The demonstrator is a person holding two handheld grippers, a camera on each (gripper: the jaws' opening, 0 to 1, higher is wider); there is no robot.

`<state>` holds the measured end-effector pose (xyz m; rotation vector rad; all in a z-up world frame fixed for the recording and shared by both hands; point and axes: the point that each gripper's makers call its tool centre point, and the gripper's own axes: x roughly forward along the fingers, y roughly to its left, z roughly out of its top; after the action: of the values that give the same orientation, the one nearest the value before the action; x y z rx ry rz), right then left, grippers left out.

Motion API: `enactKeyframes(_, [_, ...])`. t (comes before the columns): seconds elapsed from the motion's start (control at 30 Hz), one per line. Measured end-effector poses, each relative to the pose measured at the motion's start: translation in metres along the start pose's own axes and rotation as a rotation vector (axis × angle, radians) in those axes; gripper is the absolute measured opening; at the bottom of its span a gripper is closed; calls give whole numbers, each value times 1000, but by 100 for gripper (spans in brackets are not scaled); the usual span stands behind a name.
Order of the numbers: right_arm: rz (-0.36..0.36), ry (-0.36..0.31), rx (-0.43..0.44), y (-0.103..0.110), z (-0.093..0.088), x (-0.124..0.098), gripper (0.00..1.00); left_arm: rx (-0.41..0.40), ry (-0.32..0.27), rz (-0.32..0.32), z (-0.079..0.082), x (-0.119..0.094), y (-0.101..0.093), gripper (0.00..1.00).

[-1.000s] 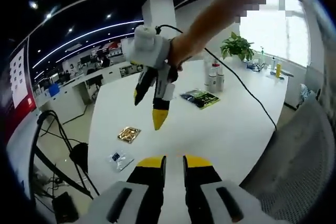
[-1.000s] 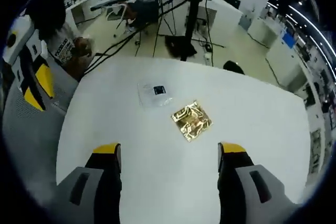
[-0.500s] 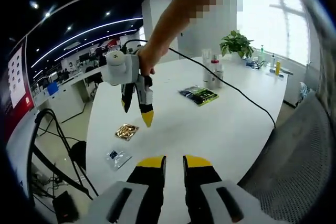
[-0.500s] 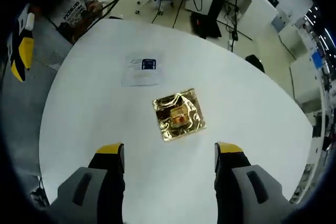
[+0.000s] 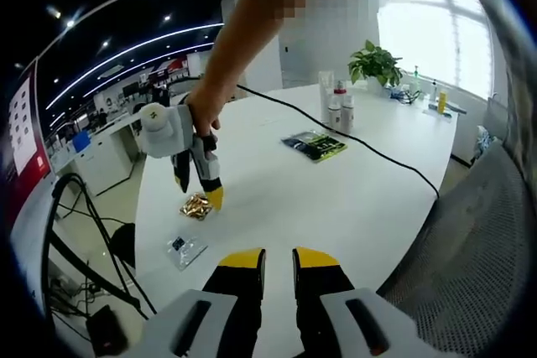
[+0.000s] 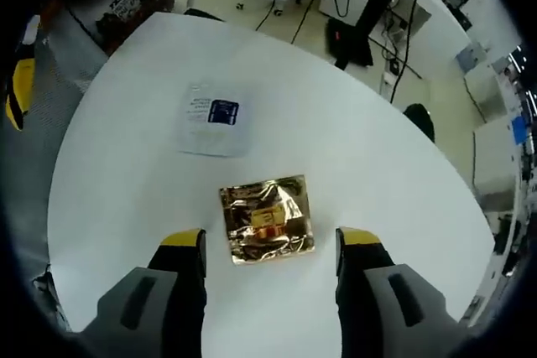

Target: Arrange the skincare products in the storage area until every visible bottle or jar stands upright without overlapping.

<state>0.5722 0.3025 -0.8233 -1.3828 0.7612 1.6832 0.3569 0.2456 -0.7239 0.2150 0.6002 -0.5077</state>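
gold sachet (image 6: 267,220) flat near the counter (image 6: 403,173) end, between the wide-spread jaws of the right tool (image 6: 267,245), not yet gripped; squarish, no clear long axis. clear sachet (image 6: 214,117) flat nearer the rim. bottles (image 5: 337,108) upright toward the far edge. left tool (image 5: 278,259) nearly closed, empty. barely begun by the look of it.

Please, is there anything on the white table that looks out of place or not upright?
Nothing is spilled or broken. Three flat packets lie on the white table: a gold sachet between the open right claw, a clear sachet, and a dark green packet. The bottles stand upright.
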Motion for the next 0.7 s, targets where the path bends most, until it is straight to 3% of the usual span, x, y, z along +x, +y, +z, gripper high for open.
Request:
enactKeyframes(0.07, [-5, -2, 10, -3, 0, 0, 60, 1, 4, 0, 0, 0, 0, 14])
enactKeyframes(0.17, [61, -2, 33, 5, -2, 2, 54, -2, 9, -2, -1, 0, 0, 13])
enactKeyframes(0.23, [46, 1, 20, 2, -2, 2, 54, 1, 7, -2, -1, 0, 0, 13])
enactKeyframes(0.43, [66, 27, -81, 4, 1, 3, 53, 2, 16, -7, -3, 1, -1, 13])
enactKeyframes(0.7, [77, 49, -142, 10, 3, 2, 47, 4, 19, -6, -3, 1, -1, 13])
